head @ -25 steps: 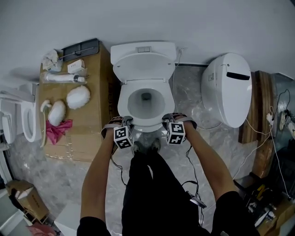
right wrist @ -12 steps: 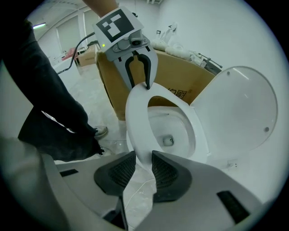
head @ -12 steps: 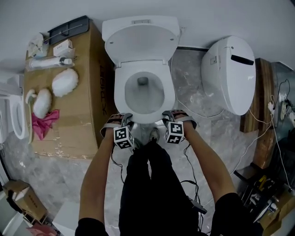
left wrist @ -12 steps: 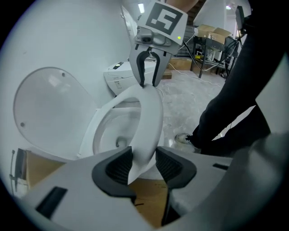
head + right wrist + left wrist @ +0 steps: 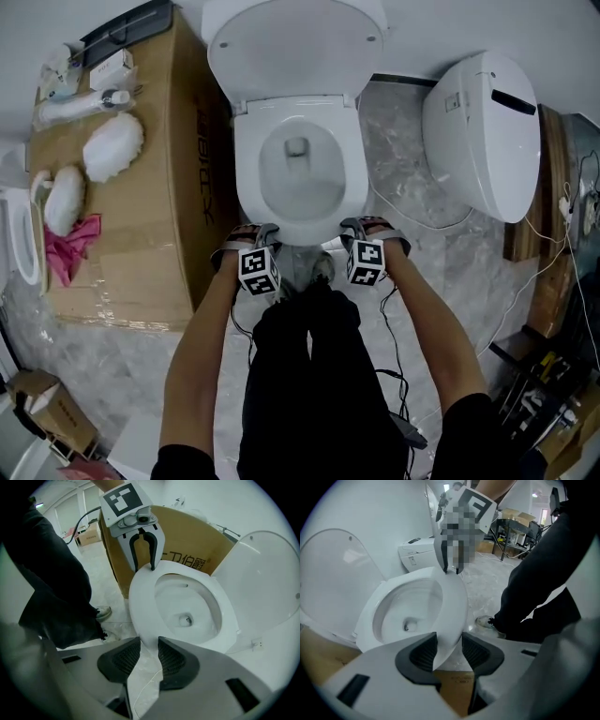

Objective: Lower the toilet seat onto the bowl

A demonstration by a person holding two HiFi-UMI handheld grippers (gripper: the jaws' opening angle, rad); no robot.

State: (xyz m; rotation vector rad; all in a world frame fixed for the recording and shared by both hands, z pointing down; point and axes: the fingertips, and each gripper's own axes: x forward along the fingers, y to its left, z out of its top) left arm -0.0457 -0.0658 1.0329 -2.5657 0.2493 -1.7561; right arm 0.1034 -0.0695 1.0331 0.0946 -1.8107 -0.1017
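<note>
Toilet seat [image 5: 247,164] lies flat on the bowl, with the lid [image 5: 295,47] raised. Left tongs [image 5: 449,651] and right tongs [image 5: 149,656] have just been opening and straddle the seat's front rim unclamped. Only the right gripper view shows the cardboard box [image 5: 180,524] print, possibly 3 Chinese characters.

- Toilet seat [image 5: 246,173]: white, smooth, high gloss, plastic look.
- Lid [image 5: 295,47], far: same white gloss, soft highlights.
- Bowl [image 5: 298,187]: white, glazed, ceramic look, wet shine inside.
- Cardboard box [image 5: 159,187], left: brown paperboard, matt, black print on its side.
- Rag [image 5: 70,251] on the box: pink cloth, matt, crumpled.
- Floor [image 5: 412,234]: grey veined stone-look tile, polished, slight sheen.
- Second toilet [image 5: 478,131], right: white glossy shell.
- Trousers [image 5: 309,375], near: black cloth, matt.
- Wall [image 5: 469,28]: white, matt, even.
</note>
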